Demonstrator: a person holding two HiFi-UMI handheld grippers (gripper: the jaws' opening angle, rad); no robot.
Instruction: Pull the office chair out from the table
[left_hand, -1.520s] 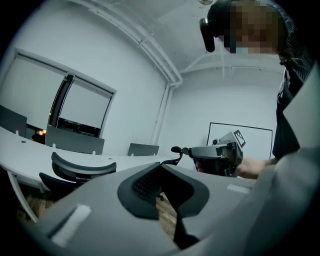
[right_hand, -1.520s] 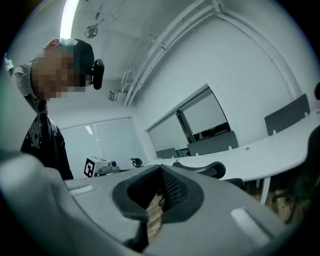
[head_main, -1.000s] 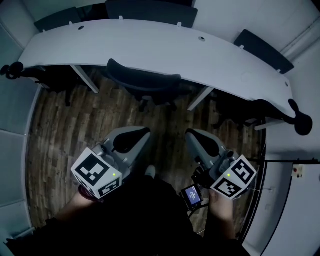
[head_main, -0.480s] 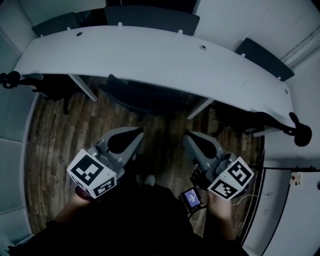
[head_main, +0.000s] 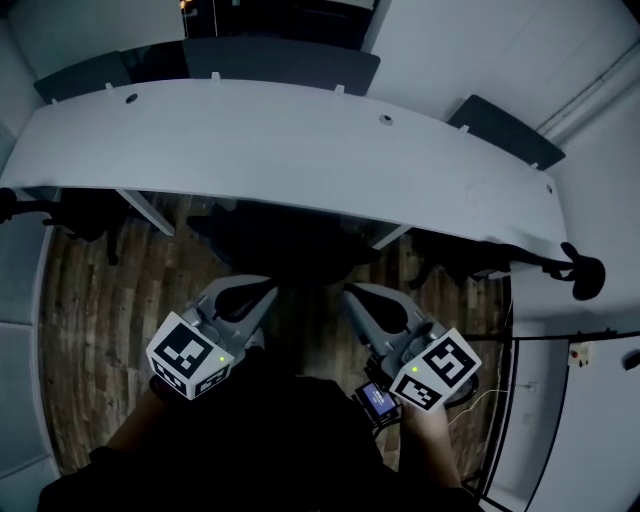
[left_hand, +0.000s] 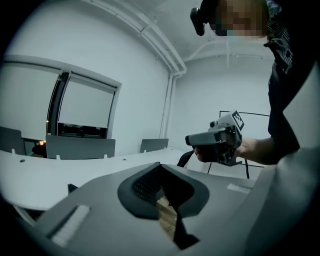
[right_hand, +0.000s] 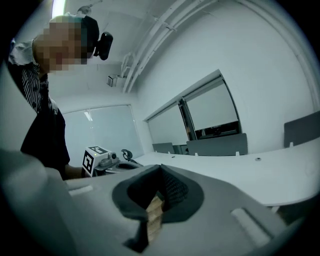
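Note:
The dark office chair (head_main: 288, 238) stands tucked under the curved white table (head_main: 300, 150); only its backrest and seat edge show below the table's near rim. My left gripper (head_main: 264, 292) and right gripper (head_main: 350, 294) are side by side just short of the chair, both pointing toward it, apart from it. Both are shut with nothing between their jaws. In the left gripper view the shut left gripper (left_hand: 160, 167) faces the table top (left_hand: 60, 176), with the right gripper (left_hand: 218, 142) beside it. In the right gripper view the shut right gripper (right_hand: 160, 169) shows the left gripper (right_hand: 100, 160) alongside.
Other dark chairs sit under the table at the left (head_main: 88, 214) and right (head_main: 472, 256). Grey chair backs (head_main: 280, 62) line the table's far side. A small lit screen (head_main: 380, 399) hangs by the right hand. Wooden floor (head_main: 90, 300) lies below; a white wall closes the right side.
Both grippers have advanced toward the table and chair, closing in on each other a little. The chair now shows less, more of it hidden under the table's rim. Jaws stayed shut.

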